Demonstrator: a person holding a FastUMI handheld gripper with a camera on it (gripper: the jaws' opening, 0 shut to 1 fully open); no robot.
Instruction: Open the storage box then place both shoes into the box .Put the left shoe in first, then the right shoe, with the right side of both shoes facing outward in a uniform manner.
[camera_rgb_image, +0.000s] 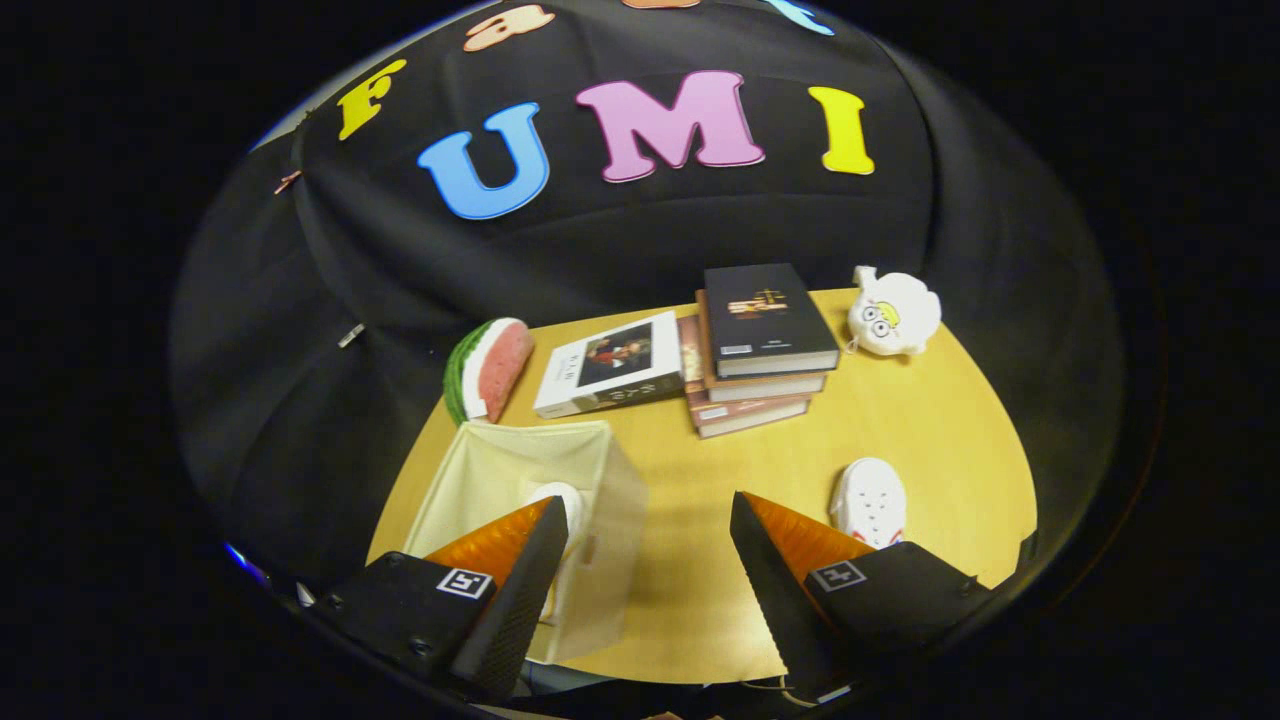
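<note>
Cream fabric storage box stands open near the desk's left edge, one white shoe inside; the hand-held gripper hangs spread and empty, the other shoe by its right finger, stacked books beyond.

The storage box is pale cream fabric; the shoe is white with red trim. The tabletop is light yellowish wood. The watermelon slice has green-striped rind and pink-red flesh. The topmost book is black.
</note>
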